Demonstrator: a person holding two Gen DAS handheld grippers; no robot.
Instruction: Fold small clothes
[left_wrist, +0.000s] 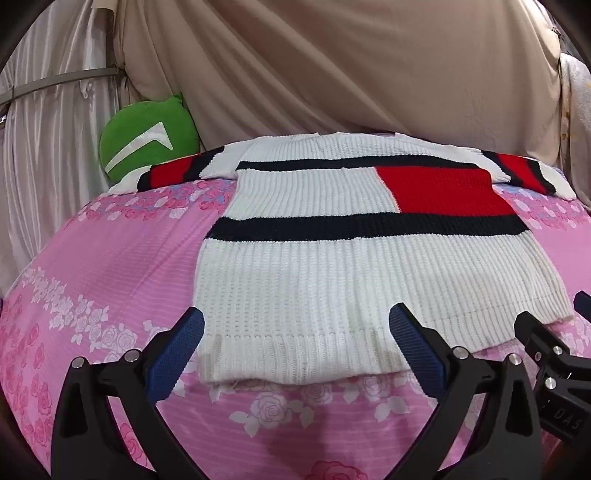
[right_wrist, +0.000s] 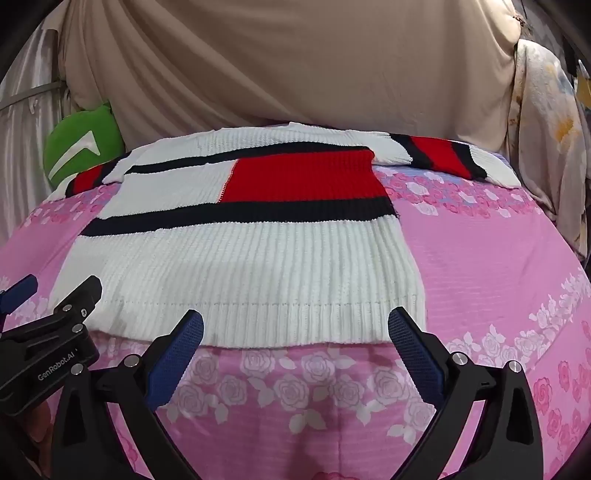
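Note:
A white knitted sweater (left_wrist: 332, 273) with black stripes and a red block lies flat on the pink rose-print bed sheet (left_wrist: 103, 266), sleeves spread at the far end. It also shows in the right wrist view (right_wrist: 240, 266). My left gripper (left_wrist: 295, 332) is open and empty, its blue-padded fingers just above the sweater's left hem. My right gripper (right_wrist: 295, 332) is open and empty over the right part of the hem. Each gripper shows at the other view's edge: the right gripper (left_wrist: 554, 332) and the left gripper (right_wrist: 55, 295).
A green cushion (left_wrist: 147, 140) sits at the far left behind the sweater. Beige drapes (left_wrist: 332, 66) hang behind the bed. A floral cloth (right_wrist: 546, 147) hangs at the right. The pink sheet (right_wrist: 480, 266) extends on both sides of the sweater.

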